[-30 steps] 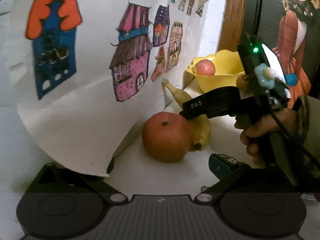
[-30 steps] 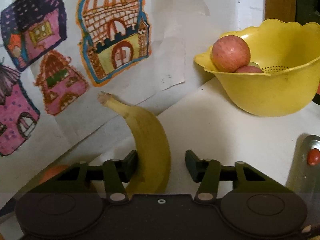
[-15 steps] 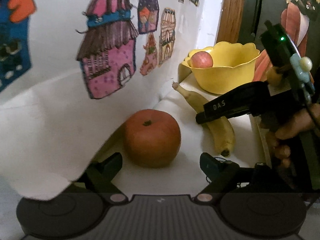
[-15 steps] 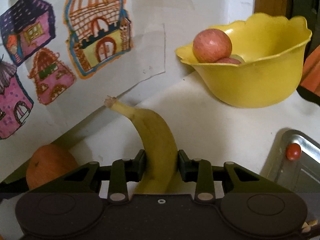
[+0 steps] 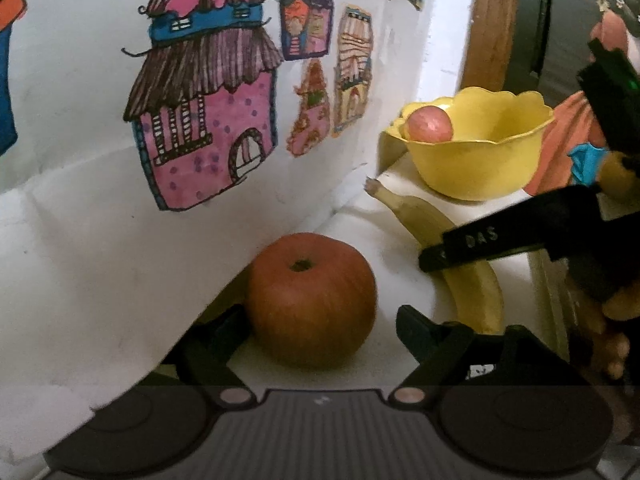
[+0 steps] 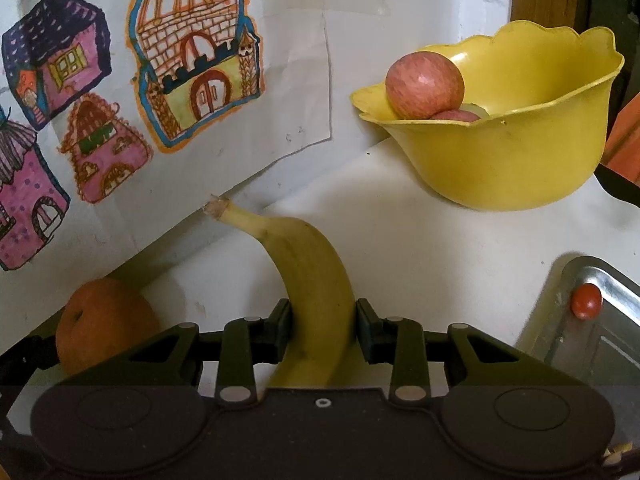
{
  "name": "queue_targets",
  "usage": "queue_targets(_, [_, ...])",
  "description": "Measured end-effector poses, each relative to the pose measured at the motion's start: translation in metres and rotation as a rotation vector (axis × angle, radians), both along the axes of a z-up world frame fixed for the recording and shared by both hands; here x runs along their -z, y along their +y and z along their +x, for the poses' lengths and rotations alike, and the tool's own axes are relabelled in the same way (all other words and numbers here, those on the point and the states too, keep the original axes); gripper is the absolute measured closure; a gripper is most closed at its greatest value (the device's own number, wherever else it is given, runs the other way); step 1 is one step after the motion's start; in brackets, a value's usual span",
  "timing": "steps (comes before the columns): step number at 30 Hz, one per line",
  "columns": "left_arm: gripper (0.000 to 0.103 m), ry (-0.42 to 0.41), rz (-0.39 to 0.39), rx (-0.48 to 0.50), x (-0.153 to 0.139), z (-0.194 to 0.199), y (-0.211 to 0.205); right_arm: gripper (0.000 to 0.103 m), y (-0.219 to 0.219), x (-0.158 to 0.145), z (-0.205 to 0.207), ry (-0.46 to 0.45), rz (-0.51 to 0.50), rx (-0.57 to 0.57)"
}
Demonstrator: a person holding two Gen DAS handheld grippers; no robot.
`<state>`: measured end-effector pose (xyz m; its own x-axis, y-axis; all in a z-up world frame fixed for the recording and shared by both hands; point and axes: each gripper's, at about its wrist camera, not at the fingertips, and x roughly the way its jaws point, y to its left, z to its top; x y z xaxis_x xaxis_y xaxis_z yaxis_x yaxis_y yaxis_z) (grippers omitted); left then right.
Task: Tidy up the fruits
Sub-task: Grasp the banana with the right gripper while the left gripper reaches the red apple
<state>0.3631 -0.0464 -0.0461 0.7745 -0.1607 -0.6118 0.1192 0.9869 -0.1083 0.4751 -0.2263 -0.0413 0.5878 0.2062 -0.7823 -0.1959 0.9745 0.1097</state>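
The only letters to read are "DAS", in pale print on the side of the right gripper's [image 5: 436,258] black fingers [image 5: 480,240]; they look a bit blurry.

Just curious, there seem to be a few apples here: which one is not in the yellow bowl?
The large orange-red apple on the white counter, between the open left tool's fingers. The pinkish apples sit inside the yellow bowl.

Bare counter [image 6: 420,248] lies open toward the bowl [image 6: 512,168]; paper sheet [image 5: 80,260] perhaps crowds the left.
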Motion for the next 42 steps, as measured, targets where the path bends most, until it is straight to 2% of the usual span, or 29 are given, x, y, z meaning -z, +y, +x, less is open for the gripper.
queue_targets(1, [0.031,-0.004,0.008,-0.01,0.0,0.002,-0.001,0.067,0.0,0.0,0.0,0.001,-0.001,0.0])
queue_targets(8, [0.032,0.005,-0.011,-0.003,0.0,0.0,0.001,0.067,0.0,-0.002,-0.001,0.027,0.001,0.002])
queue_targets(14, [0.032,0.028,-0.017,0.018,-0.002,-0.025,0.005,0.067,0.006,-0.006,-0.01,0.06,0.001,-0.015])
queue_targets(20, [0.032,0.051,-0.013,0.031,-0.007,-0.067,0.015,0.067,0.019,-0.007,-0.042,0.069,-0.012,-0.059])
queue_targets(25, [0.032,0.059,-0.007,0.042,-0.01,-0.112,0.024,0.067,0.028,-0.011,-0.087,0.078,-0.002,-0.126])
queue_targets(33, [0.032,0.05,-0.007,0.081,-0.013,-0.192,0.03,0.067,0.012,-0.015,-0.198,0.032,0.013,-0.204])
queue_targets(36, [0.032,0.052,-0.009,0.103,-0.014,-0.213,0.024,0.067,0.004,-0.02,-0.242,0.009,-0.005,-0.215])
queue_targets(42, [0.032,0.037,-0.007,0.169,-0.013,-0.242,0.003,0.066,-0.014,-0.021,-0.3,-0.034,-0.041,-0.188])
